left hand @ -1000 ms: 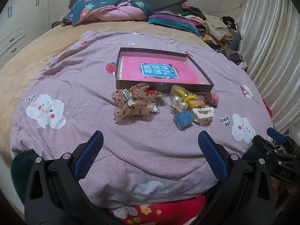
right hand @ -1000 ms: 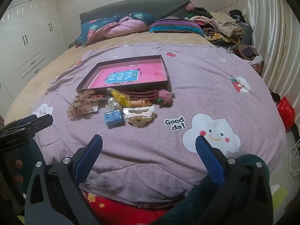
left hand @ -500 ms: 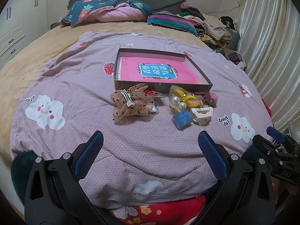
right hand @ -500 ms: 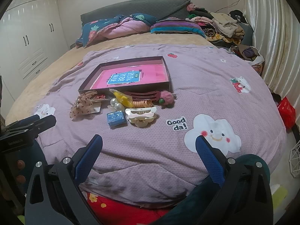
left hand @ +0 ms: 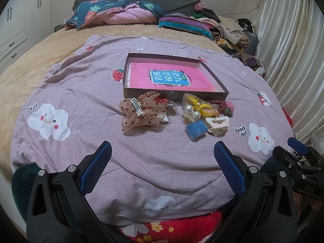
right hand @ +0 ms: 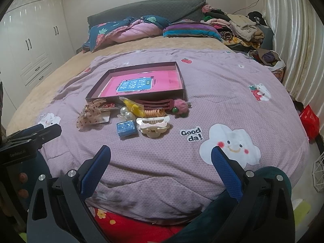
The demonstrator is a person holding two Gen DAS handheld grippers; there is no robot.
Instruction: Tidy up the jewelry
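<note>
A shallow brown box (left hand: 176,96) (right hand: 141,95) with a pink book inside lies on the purple quilt. In front of it lies a heap of accessories: a brown bow clip (left hand: 141,111) (right hand: 90,115), pearl pieces (left hand: 191,111), yellow items (right hand: 134,106), a blue square box (left hand: 196,130) (right hand: 126,129), a cream claw clip (left hand: 217,124) (right hand: 154,124), a dark red clip (right hand: 155,104) and a pink pompom (right hand: 181,105). My left gripper (left hand: 162,158) is open and empty, near the bed's front edge. My right gripper (right hand: 161,162) is open and empty, to its right.
Folded bedding (left hand: 121,14) and a clothes pile (left hand: 228,30) lie at the head of the bed. A curtain (left hand: 293,50) hangs on the right, white wardrobes (right hand: 30,50) stand on the left. A red bag (right hand: 309,119) sits on the floor at the right.
Both grippers have drifted slightly; the box and accessories sit a little differently in view. Nothing was picked up or moved.
</note>
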